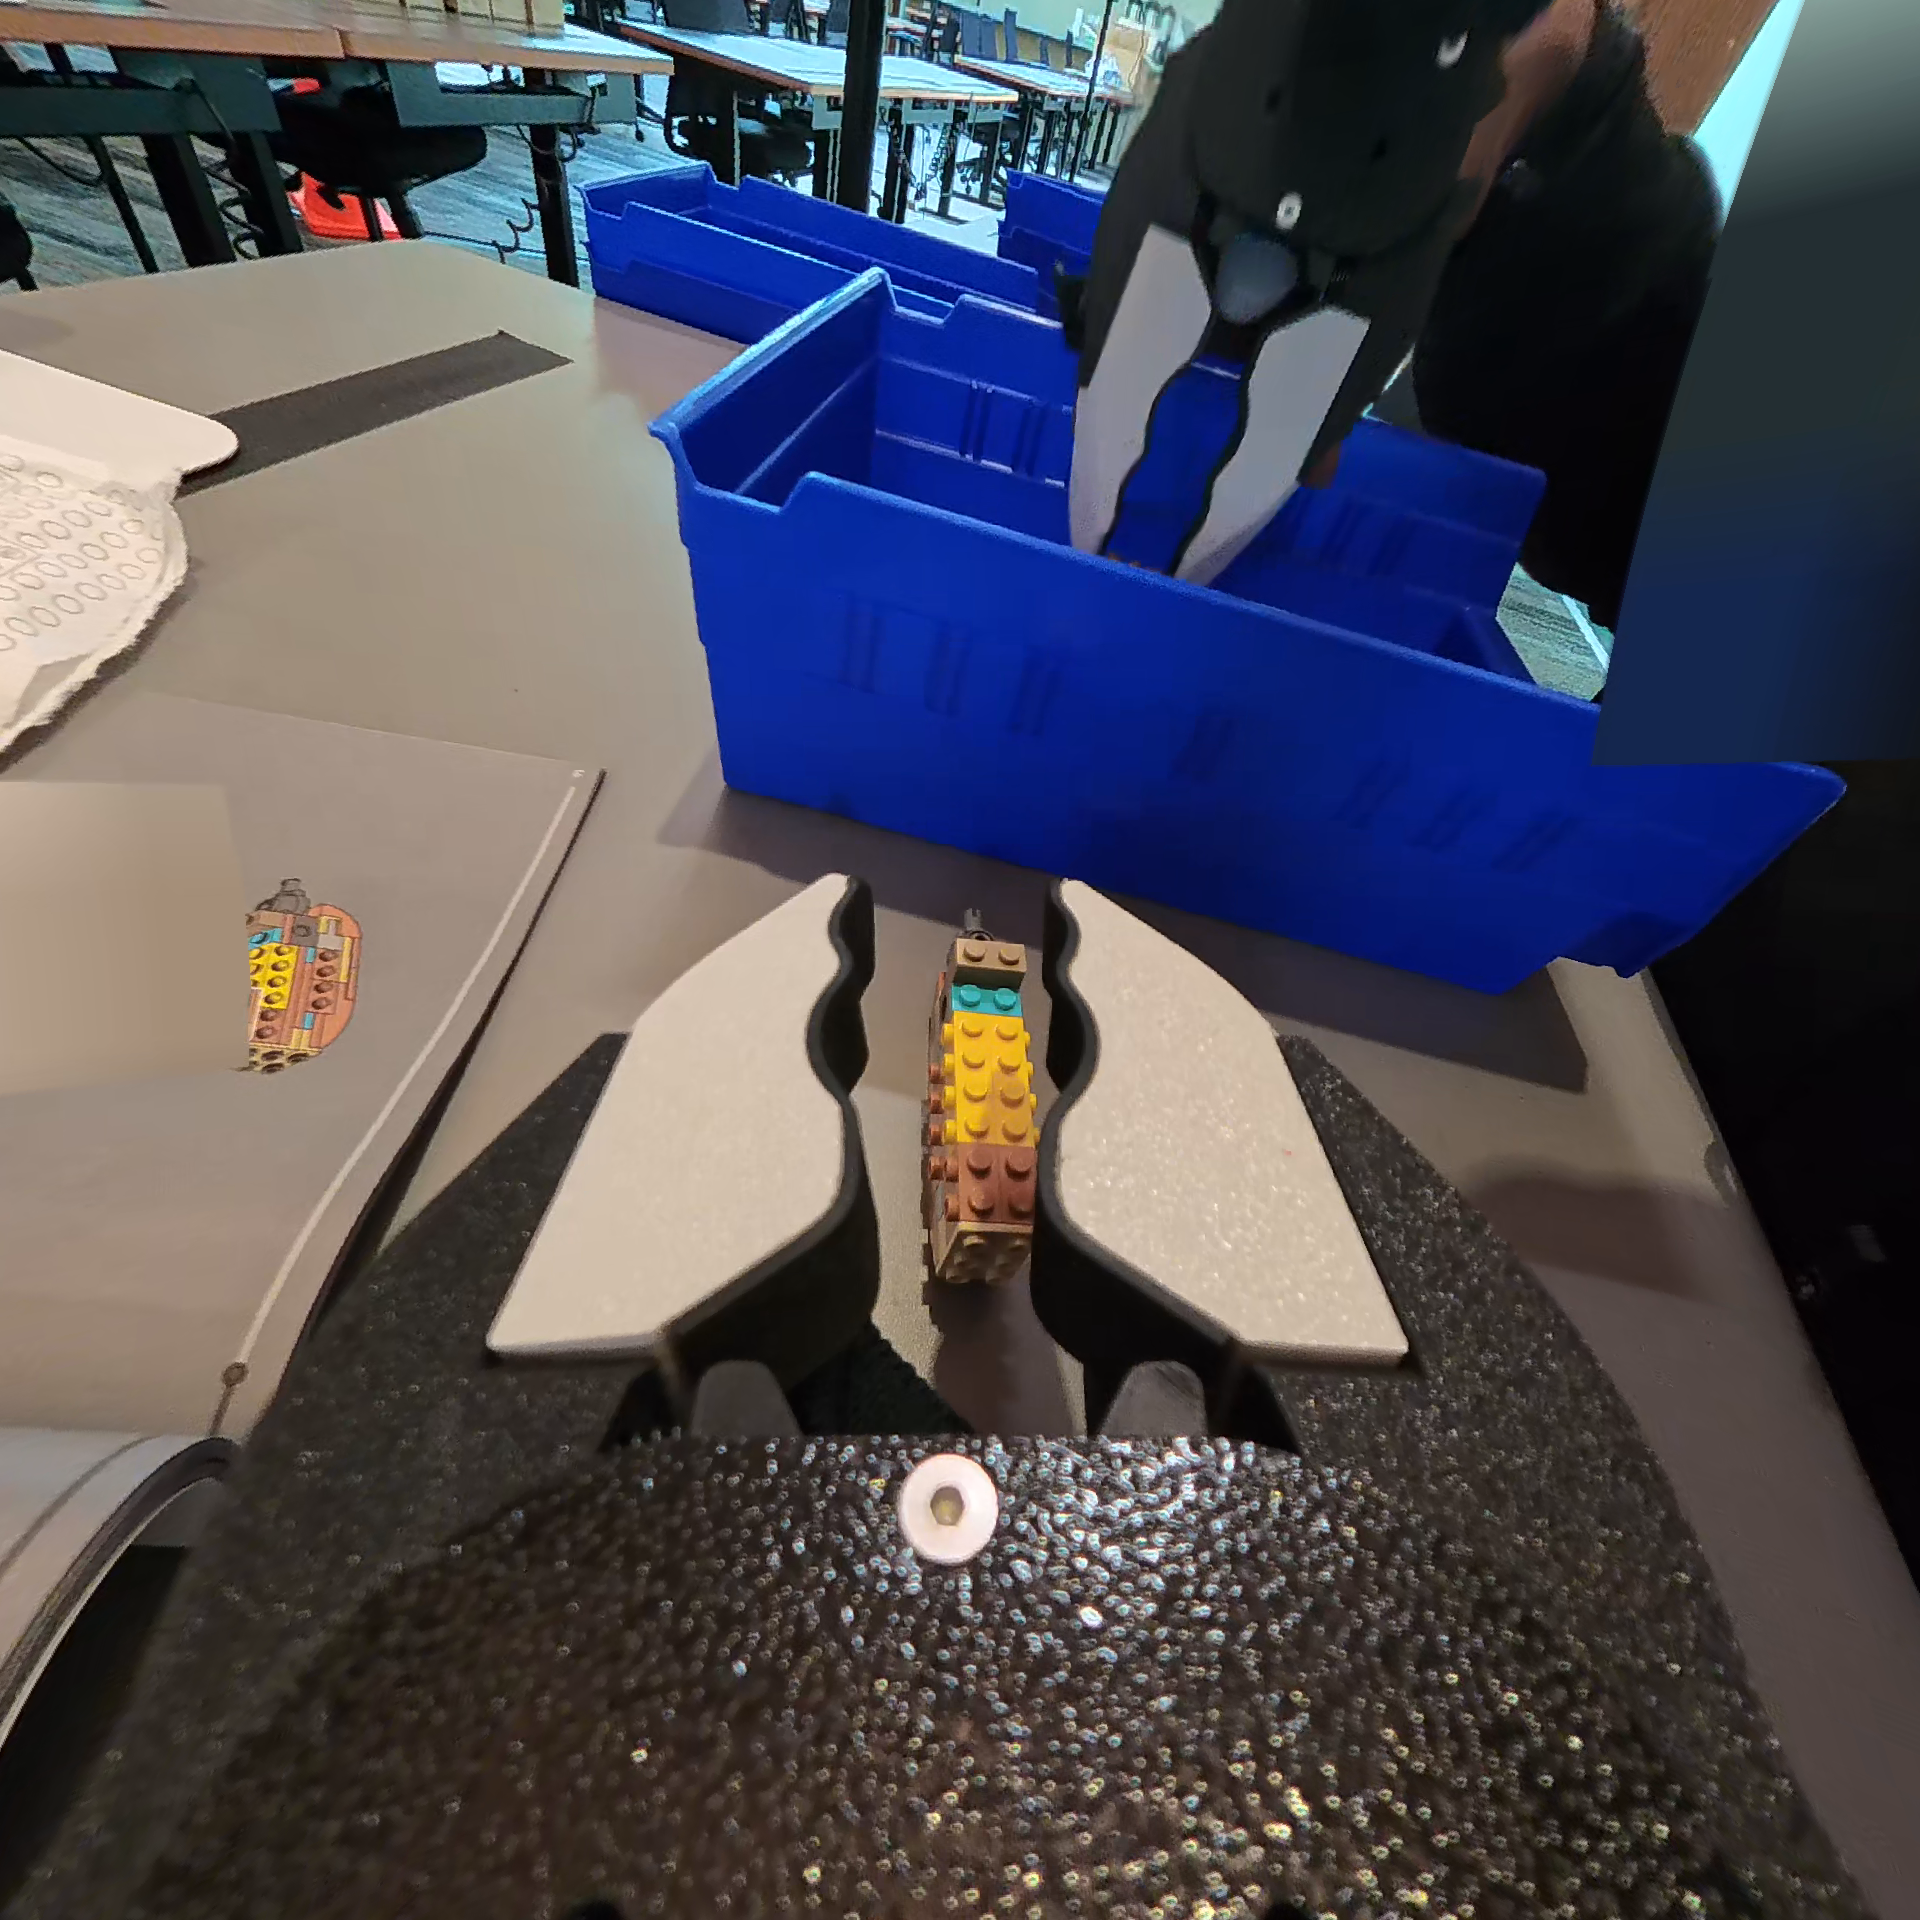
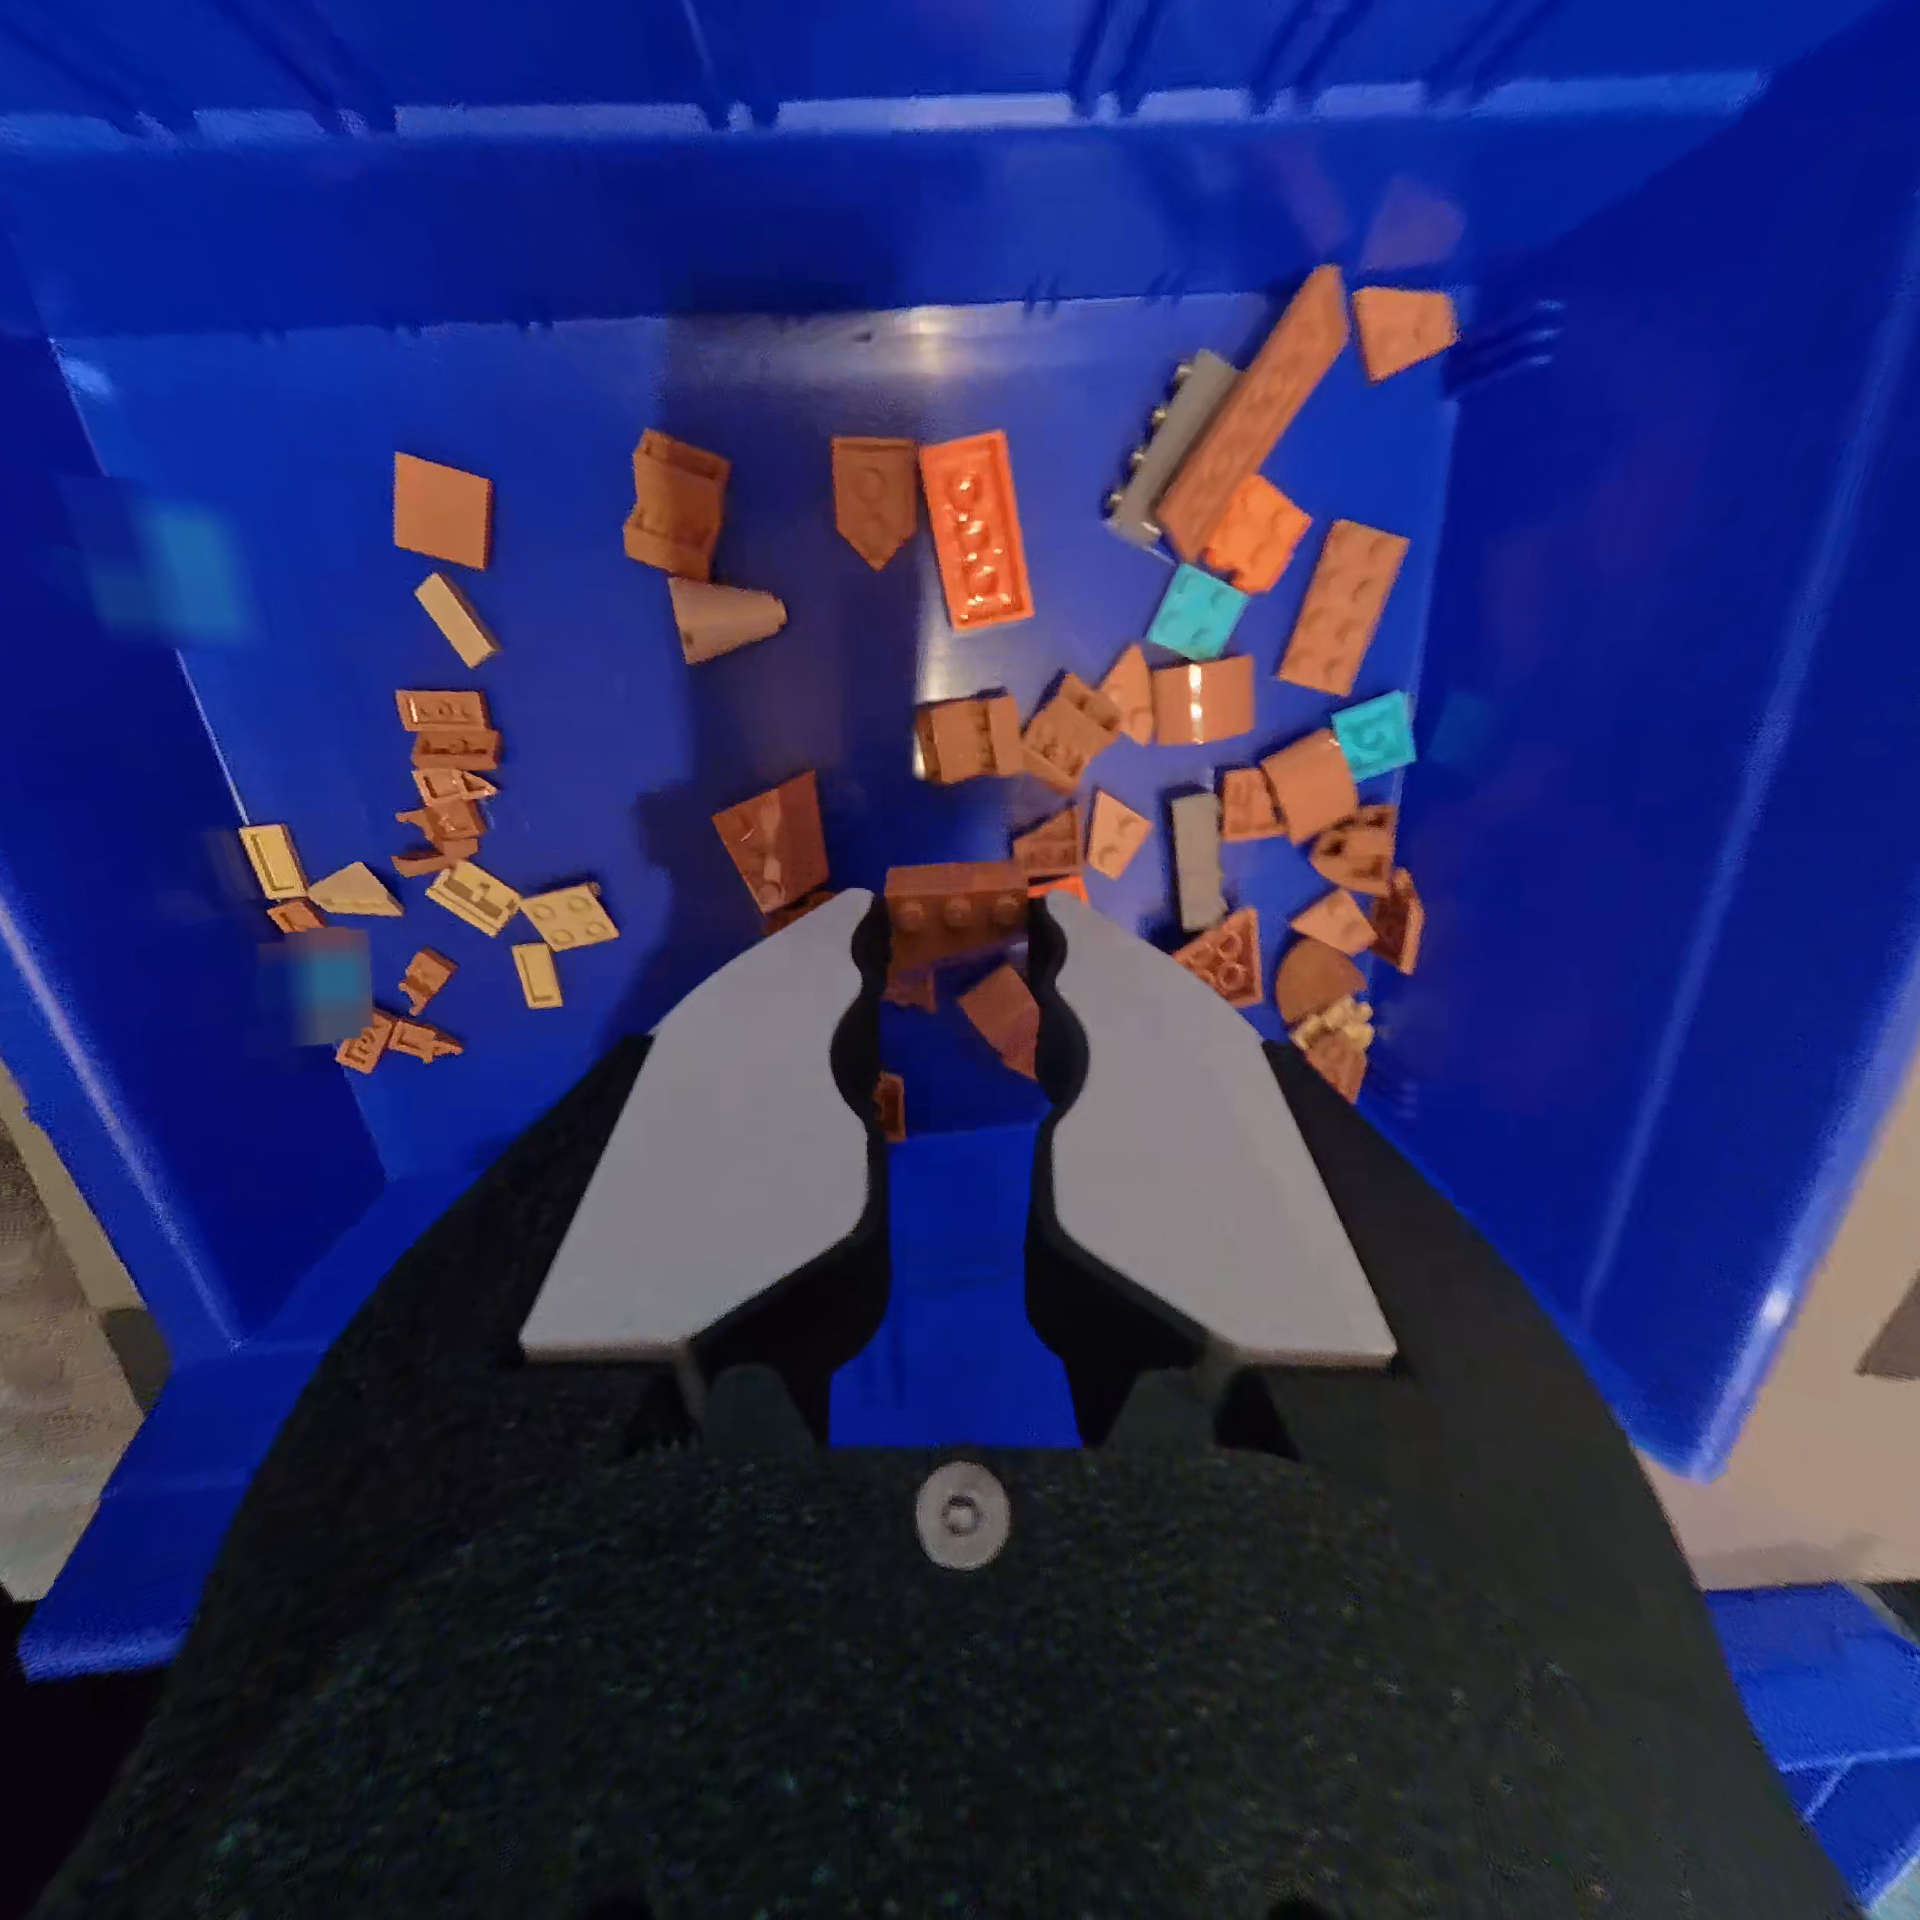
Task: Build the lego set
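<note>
Brick assembly (image 1: 982, 1107), a narrow stack in tan, teal, yellow and brown, lies on the grey bench (image 1: 436, 540) between the spread fingers of the left tool (image 1: 954, 925), its right side close against the right finger, contact unclear. Right tool (image 2: 954, 914) reaches into the blue bin (image 2: 1662, 727) ahead, tips closed on a brown studded brick (image 2: 954, 906) among loose brown, orange, teal and tan pieces (image 2: 1340, 603). Open instruction booklet (image 1: 312, 987) lies left of the left tool.

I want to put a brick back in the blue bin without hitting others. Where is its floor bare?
The blue bin floor is bare along the far wall, above the orange plate, and in the strip between the left tan pieces and the brown slope. The right side is crowded, as is the area around the right claw.
</note>
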